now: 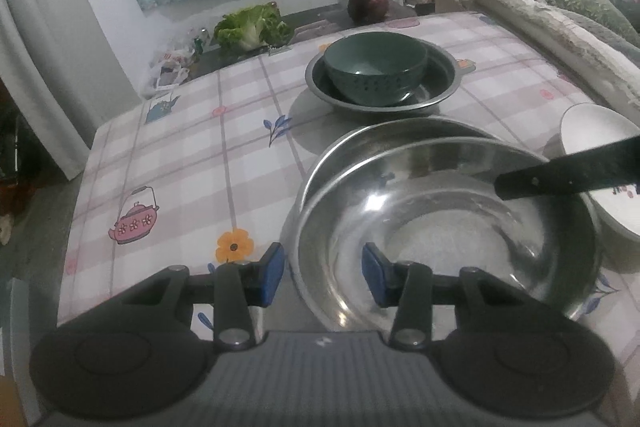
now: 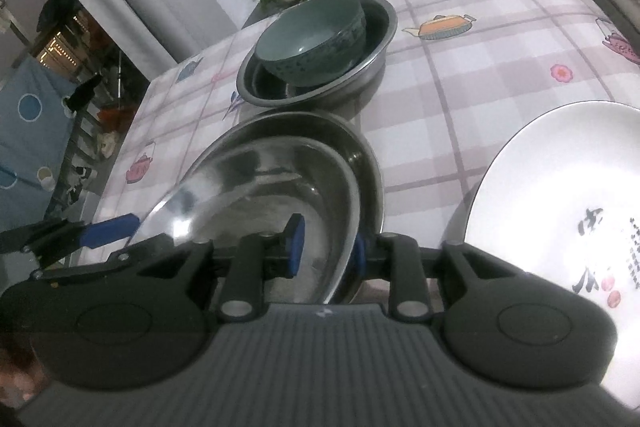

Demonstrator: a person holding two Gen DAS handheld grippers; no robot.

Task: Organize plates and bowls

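Stacking stands partly done, judged from the present layout. At the far end of the checked cloth [image 1: 180,155] a green bowl [image 1: 374,67] sits inside a steel basin [image 1: 440,75]; that pair looks finished. Nearer, a steel bowl [image 1: 440,239] lies nested in a second steel dish [image 1: 400,135] but tilted, its rim not yet level with the one beneath.

Right gripper [image 2: 326,251] has its jaws narrow, astride the near wall of the steel bowl, one pad inside and one outside; contact looks likely, but firm pressure cannot be confirmed. Left gripper [image 1: 324,275] has its jaws moderately apart, one pad inside the bowl and one outside; neither appears to press the rim.

Outstanding: the steel bowl wants seating flat. A white plate [image 2: 560,211] with printed characters lies apart at the right, just beside the steel stack, unstacked. Whether further crockery lies outside both views cannot be told.
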